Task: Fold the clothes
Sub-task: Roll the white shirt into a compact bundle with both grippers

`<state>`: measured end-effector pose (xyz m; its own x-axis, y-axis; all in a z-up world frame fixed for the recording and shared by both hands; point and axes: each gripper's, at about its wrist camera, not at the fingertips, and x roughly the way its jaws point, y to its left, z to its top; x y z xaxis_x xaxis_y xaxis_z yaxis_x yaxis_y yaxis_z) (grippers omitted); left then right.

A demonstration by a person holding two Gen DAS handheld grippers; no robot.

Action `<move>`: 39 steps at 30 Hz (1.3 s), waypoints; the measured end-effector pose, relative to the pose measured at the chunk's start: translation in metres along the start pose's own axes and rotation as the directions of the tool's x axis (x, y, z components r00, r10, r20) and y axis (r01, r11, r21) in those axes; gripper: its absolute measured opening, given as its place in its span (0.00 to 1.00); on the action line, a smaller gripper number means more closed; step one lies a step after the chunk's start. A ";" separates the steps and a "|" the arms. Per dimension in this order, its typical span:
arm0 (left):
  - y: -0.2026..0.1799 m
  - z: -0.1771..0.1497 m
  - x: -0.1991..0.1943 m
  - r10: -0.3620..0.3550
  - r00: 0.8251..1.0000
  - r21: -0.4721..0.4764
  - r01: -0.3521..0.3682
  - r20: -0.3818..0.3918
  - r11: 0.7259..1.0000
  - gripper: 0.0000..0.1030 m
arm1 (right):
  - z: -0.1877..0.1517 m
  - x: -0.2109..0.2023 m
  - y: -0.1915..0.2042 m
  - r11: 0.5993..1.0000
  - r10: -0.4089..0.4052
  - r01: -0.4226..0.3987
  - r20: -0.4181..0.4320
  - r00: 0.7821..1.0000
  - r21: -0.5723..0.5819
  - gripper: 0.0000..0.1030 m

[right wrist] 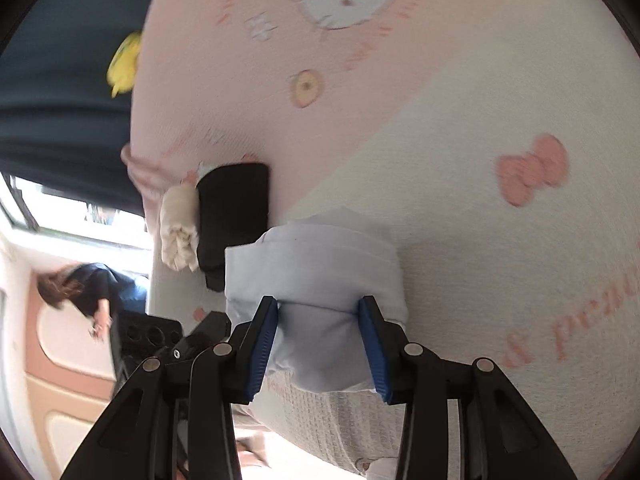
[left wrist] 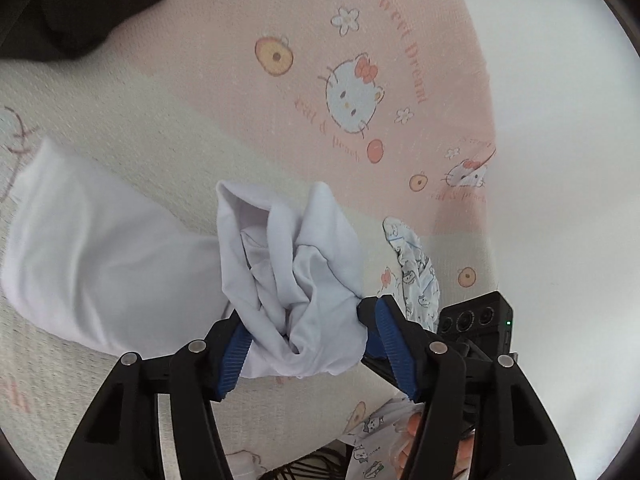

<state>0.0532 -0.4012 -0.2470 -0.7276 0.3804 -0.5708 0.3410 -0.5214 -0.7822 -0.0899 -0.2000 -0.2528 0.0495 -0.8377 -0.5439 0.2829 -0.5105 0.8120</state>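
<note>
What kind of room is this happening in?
Most likely a bedroom. The white garment lies on a cartoon-cat printed bedsheet, folded black clothes and a cream bundle sit near the bed's edge, and a window shows beyond.

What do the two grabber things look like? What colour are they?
Both look the same. The left gripper and right gripper have shiny black plastic arms joined by round silver pins. Their jaws are lined with bright blue ribbed pads. A black camera box with round lenses and a tiny green light sits beside the left one.
</note>
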 end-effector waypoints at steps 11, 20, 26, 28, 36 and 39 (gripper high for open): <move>0.050 0.028 -0.063 0.041 0.992 -0.070 -0.033 0.117 0.997 0.56 | -0.007 0.054 0.065 0.987 -0.034 0.018 -0.102 0.994 -0.157 0.40; 0.090 0.026 -0.051 0.142 0.986 -0.085 -0.135 0.082 0.987 0.55 | -0.028 0.107 0.077 0.902 -0.296 0.223 -0.153 0.943 -0.370 0.27; 0.060 0.027 -0.042 0.311 0.948 0.077 -0.316 0.061 0.946 0.49 | -0.019 0.091 0.067 0.943 -0.196 0.139 -0.166 0.966 -0.303 0.30; 0.054 0.027 -0.045 0.348 0.935 0.103 -0.353 0.062 0.930 0.49 | -0.015 0.077 0.058 0.965 -0.131 0.088 -0.165 0.978 -0.246 0.30; 0.039 0.034 -0.067 0.430 0.900 0.103 -0.435 0.072 0.894 0.53 | -0.004 0.034 0.004 0.989 -0.093 0.080 -0.102 0.990 -0.125 0.49; 0.038 0.041 -0.070 0.408 0.911 0.066 -0.412 0.066 0.909 0.57 | -0.005 0.036 -0.011 0.995 -0.071 0.062 -0.120 0.990 -0.075 0.49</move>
<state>0.0927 -0.4794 -0.2267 -0.5623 0.0835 -0.8227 0.5705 -0.6811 -0.4590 -0.0867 -0.2237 -0.2821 0.1434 -0.7702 -0.6215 0.3566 -0.5456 0.7584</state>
